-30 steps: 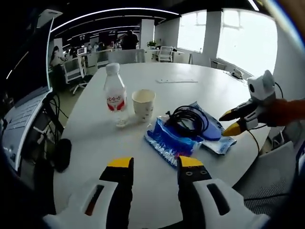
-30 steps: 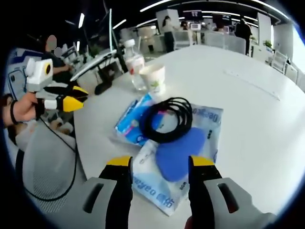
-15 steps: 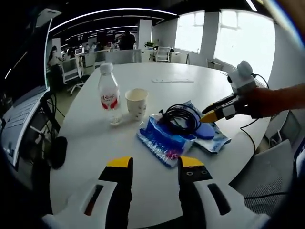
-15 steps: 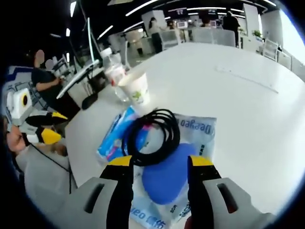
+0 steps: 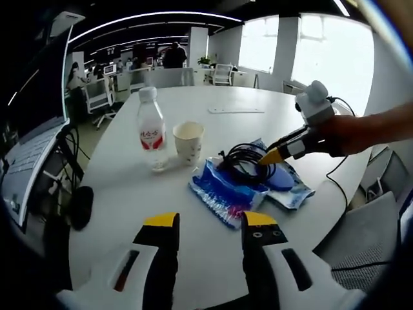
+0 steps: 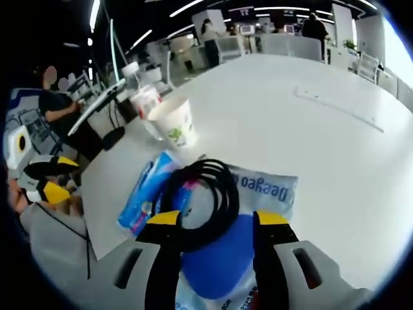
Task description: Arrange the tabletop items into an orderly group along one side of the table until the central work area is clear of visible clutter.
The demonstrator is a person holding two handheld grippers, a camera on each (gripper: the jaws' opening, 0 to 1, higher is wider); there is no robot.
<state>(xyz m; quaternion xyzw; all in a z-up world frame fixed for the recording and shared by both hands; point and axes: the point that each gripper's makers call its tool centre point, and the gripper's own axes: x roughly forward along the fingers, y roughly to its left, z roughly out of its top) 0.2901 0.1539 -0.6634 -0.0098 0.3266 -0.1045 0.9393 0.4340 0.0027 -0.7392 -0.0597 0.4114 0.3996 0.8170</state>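
black cable [image 6: 205,200], blue packet [image 5: 227,192], white table [image 5: 193,239].

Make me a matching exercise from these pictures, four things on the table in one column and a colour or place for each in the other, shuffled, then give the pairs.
Things
1. water bottle
2. paper cup
3. coiled cable
4. long strip

Descriptions
A. black, lying on the packets
B. pale, lying alone on the table's far side
C. red label, white cap
D. open-topped, between the bottle and the packets

Pairs: 1-C, 2-D, 3-A, 4-B
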